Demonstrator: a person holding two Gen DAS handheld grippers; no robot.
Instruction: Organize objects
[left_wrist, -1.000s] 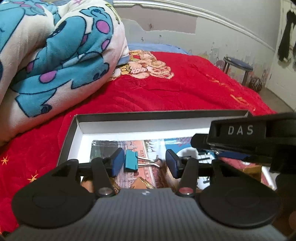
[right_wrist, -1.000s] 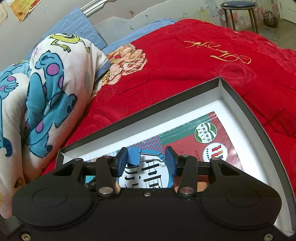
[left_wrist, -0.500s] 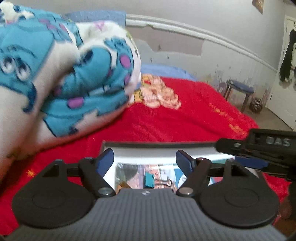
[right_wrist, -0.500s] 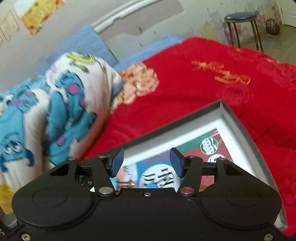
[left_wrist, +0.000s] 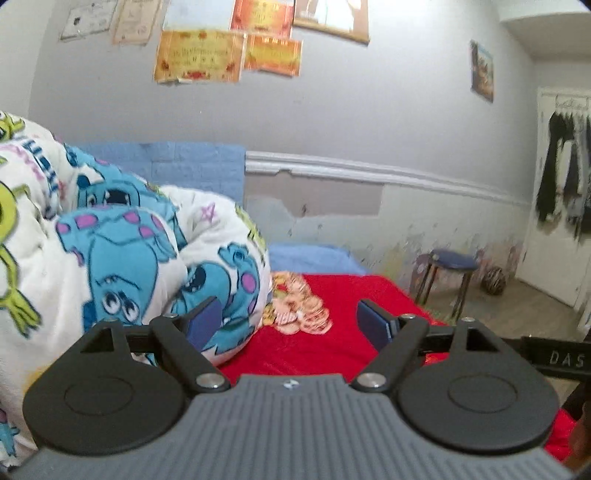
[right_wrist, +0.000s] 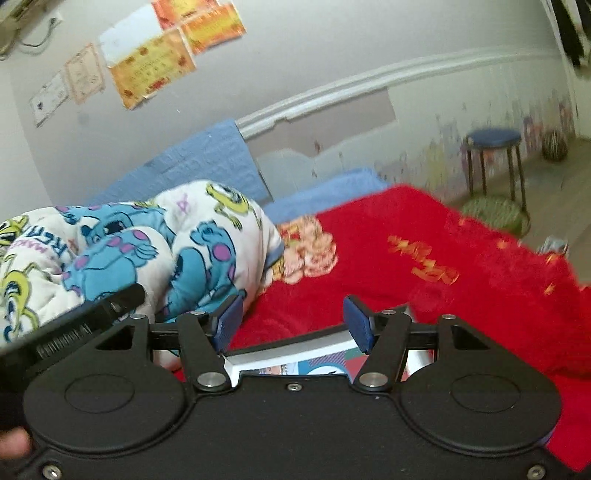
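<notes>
My left gripper (left_wrist: 290, 319) hangs above the red bedspread (left_wrist: 332, 343) with its jaws opening wide and nothing between them. My right gripper (right_wrist: 292, 320) is also opening and holds nothing. Just under its blue pads (right_wrist: 229, 319) shows the far rim of the shallow black-and-white box (right_wrist: 288, 355), with a strip of the printed sheet (right_wrist: 317, 366) inside. No binder clip is in view. The right gripper's body, marked DAS (left_wrist: 561, 358), pokes in at the right of the left wrist view. The left gripper's finger (right_wrist: 81, 321) crosses the left of the right wrist view.
A folded cartoon blanket (left_wrist: 122, 266) is piled at the left on the bed. Behind it are a blue headboard pad (left_wrist: 177, 166) and a wall with posters. A blue stool (right_wrist: 493, 162) and a striped ball (left_wrist: 495, 281) stand on the floor at the right.
Both grippers have let go of their binder clips, left in the box, and risen and tilted upward, jaws widening. The box has dropped out of the left view.
</notes>
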